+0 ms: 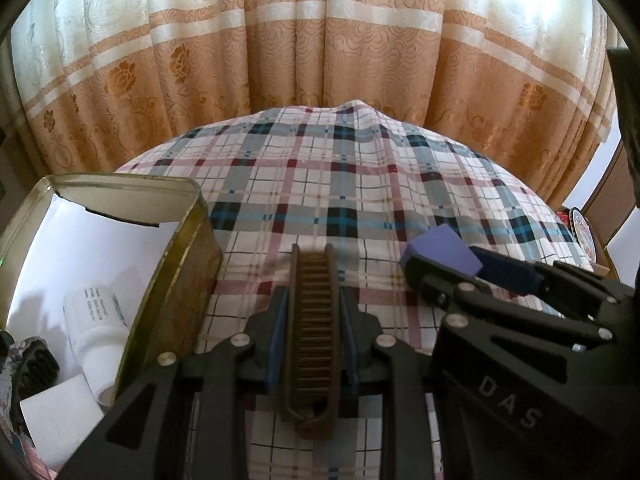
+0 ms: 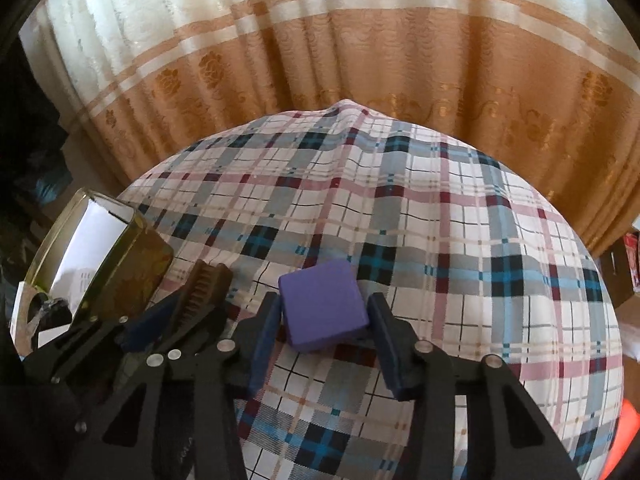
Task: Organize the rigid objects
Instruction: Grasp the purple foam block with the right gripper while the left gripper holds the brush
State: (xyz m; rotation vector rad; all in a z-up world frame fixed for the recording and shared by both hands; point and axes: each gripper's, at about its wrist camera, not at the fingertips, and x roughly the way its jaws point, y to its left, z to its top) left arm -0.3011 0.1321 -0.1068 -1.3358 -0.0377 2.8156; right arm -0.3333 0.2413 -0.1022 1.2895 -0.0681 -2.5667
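My left gripper (image 1: 308, 320) jaws clamped on brown comb (image 1: 314, 320), lifted beside open gold tin (image 1: 176, 276), likely its destination. My right gripper (image 2: 324, 320) jaws bracket purple block (image 2: 322, 304) on plaid cloth (image 2: 440, 220), left pad touching, right gap visible; not gripped.

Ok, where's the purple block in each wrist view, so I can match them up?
Left wrist: purple block right of centre, between the right gripper's fingers.
Right wrist: purple block at lower centre, between that gripper's own fingers.
Shared landmark: the gold tin on the left in both.
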